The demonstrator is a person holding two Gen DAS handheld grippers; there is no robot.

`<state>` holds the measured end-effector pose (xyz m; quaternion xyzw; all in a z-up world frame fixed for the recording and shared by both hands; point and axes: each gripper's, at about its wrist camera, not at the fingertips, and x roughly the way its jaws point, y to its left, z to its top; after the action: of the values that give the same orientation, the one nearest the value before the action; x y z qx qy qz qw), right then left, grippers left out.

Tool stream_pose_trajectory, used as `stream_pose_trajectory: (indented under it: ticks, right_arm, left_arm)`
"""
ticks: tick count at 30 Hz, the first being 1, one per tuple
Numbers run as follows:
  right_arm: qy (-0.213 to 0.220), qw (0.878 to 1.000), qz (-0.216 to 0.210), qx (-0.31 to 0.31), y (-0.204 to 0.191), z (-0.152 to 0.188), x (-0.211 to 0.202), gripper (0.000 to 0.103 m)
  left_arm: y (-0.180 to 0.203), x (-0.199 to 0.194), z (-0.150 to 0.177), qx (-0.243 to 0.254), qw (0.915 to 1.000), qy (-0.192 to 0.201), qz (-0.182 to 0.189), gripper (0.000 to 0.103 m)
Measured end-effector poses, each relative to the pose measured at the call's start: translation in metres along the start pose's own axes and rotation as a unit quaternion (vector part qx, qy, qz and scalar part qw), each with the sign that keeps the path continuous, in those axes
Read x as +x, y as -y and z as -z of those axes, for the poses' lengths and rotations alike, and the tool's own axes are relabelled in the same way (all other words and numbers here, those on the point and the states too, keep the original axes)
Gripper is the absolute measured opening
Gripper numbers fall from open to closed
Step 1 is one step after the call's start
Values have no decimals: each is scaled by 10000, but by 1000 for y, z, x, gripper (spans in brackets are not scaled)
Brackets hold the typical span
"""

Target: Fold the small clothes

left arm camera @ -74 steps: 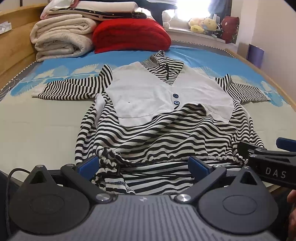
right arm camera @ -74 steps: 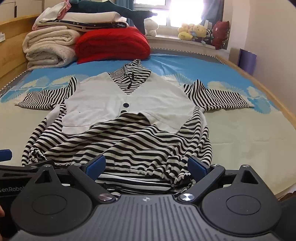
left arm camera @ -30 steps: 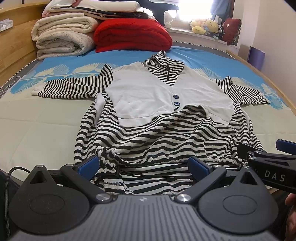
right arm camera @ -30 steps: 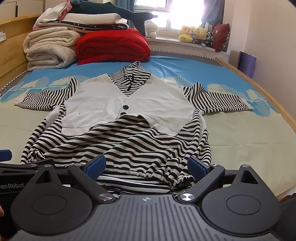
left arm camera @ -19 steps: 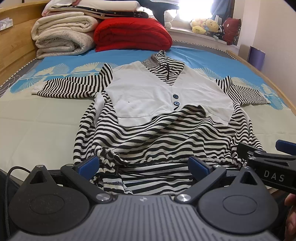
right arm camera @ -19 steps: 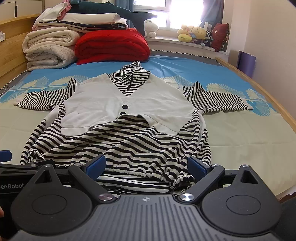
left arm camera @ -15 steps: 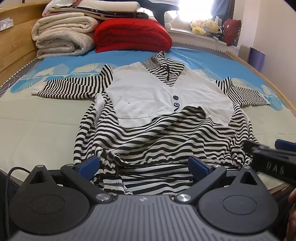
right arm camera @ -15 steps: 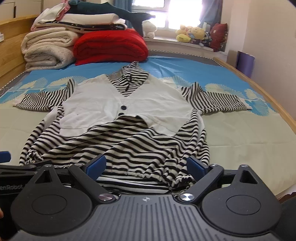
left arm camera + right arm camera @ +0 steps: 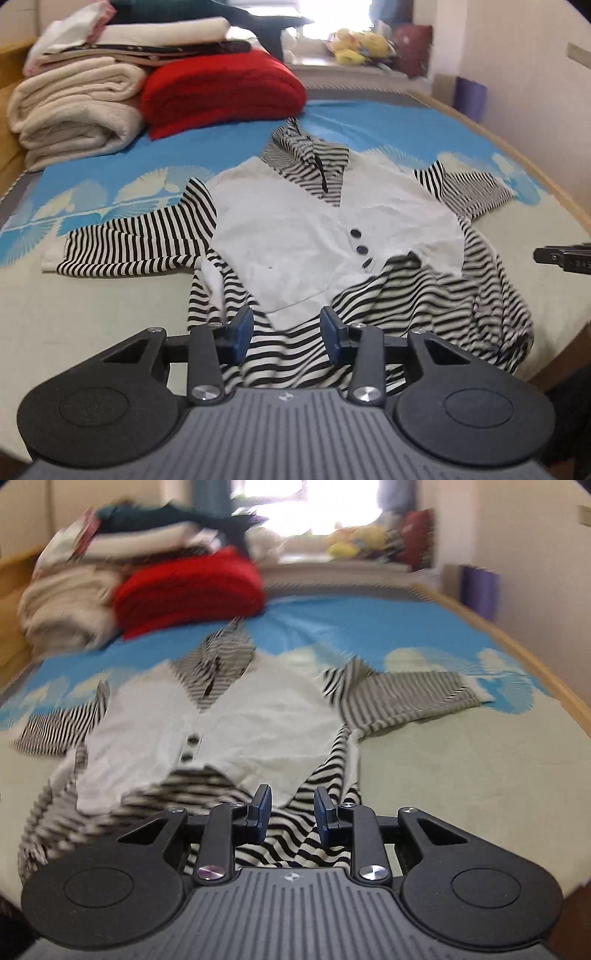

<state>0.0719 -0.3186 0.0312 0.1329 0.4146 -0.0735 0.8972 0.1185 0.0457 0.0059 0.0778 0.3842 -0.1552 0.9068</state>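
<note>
Striped garment [image 9: 388, 295], hem gathered between two grippers

Left gripper [image 9: 286, 328]: blue fingers partly closed, striped hem fabric lying between them; contact not discernible. Right gripper [image 9: 291, 805]: fingers narrower, striped hem in the gap; grip likewise not discernible, view blurred. Garment spread face-up on bed [image 9: 92, 314]: pale green sheet near, blue leaf-print band beyond, wooden rim at right. White vest panel [image 9: 295, 240] with three dark buttons [image 9: 360, 251] over black-and-white stripes; sleeves outstretched left and right; striped collar toward headboard. Beyond: rolled cream blankets [image 9: 74, 110], red folded blanket [image 9: 221, 92], plush toys [image 9: 351, 46] on windowsill, purple bin [image 9: 469, 96] by wall.
</note>
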Motion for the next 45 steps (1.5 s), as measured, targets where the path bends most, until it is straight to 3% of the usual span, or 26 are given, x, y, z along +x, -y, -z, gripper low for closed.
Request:
stream_pose_trajectory:
  ticks: [2, 4, 7, 10, 12, 15, 18, 19, 20, 21, 24, 25, 30, 32, 34, 38, 40, 43, 45]
  right_arm:
    - [-302, 9992, -249, -122, 4, 1, 18, 26]
    - [-772, 9958, -466, -175, 4, 6, 40, 26]
    - [-1286, 9897, -620, -122, 0, 13, 68, 27]
    - [-1624, 9849, -586, -88, -6, 18, 92, 31]
    - [-1784, 9827, -492, 3, -8, 22, 105, 48]
    - [-2223, 9746, -200, 154, -9, 31, 127, 59]
    - [-2337, 9722, -36, -147, -17, 39, 134, 57]
    - [-2321, 9722, 0, -326, -20, 40, 135, 53]
    - [-2273, 9726, 79, -488, -22, 42, 133, 37]
    - [-2237, 9723, 198, -654, -23, 43, 130, 21]
    - [-1972, 9757, 363, -883, -19, 38, 109, 4]
    - [-1809, 9798, 290, -806, -14, 33, 99, 3]
    - [-1358, 9905, -81, -214, 21, 21, 42, 1]
    - [-1489, 9885, -249, 46, 35, 23, 33, 1]
    - [-1798, 9830, -346, 160, 43, 30, 36, 1]
    - [-2443, 9690, -115, -357, 34, 44, 48, 1]
    - [-2401, 9694, -5, -516, 27, 43, 50, 2]
    - [-1903, 9810, 72, -359, 21, 25, 45, 16]
    - [-1471, 9887, -59, -286, 14, 19, 37, 42]
  left_arm:
    - [-13, 13, 7, -108, 9998, -169, 75, 35]
    - [-28, 32, 19, -544, 9969, -571, 78, 35]
    - [-36, 61, 30, -1292, 9843, -1189, 147, 35]
    - [-27, 83, 31, -1200, 9820, -1456, -45, 36]
    - [-29, 96, 32, -1324, 9768, -1676, -163, 37]
    - [-36, 112, 39, -1572, 9663, -2005, -358, 38]
    - [-41, 123, 43, -1675, 9583, -2240, -582, 38]
    - [-42, 126, 44, -1726, 9557, -2314, -572, 38]
    - [-42, 128, 45, -1742, 9544, -2364, -540, 37]
    - [-41, 127, 45, -1712, 9544, -2389, -525, 37]
    - [-35, 119, 43, -1538, 9597, -2285, -565, 26]
    - [-34, 116, 42, -1491, 9619, -2223, -565, 14]
    - [-32, 86, 33, -1513, 9711, -1786, -460, 7]
    - [-31, 74, 34, -1419, 9727, -1764, -513, 5]
    - [-32, 70, 41, -1434, 9673, -1990, -646, 0]
    - [-39, 75, 53, -1449, 9555, -2397, -932, 0]
    - [-33, 63, 40, -1263, 9695, -1843, -1008, 0]
    - [-12, 51, 21, -762, 9892, -1123, -558, 6]
    - [1, 58, 20, -599, 9912, -1150, -269, 6]
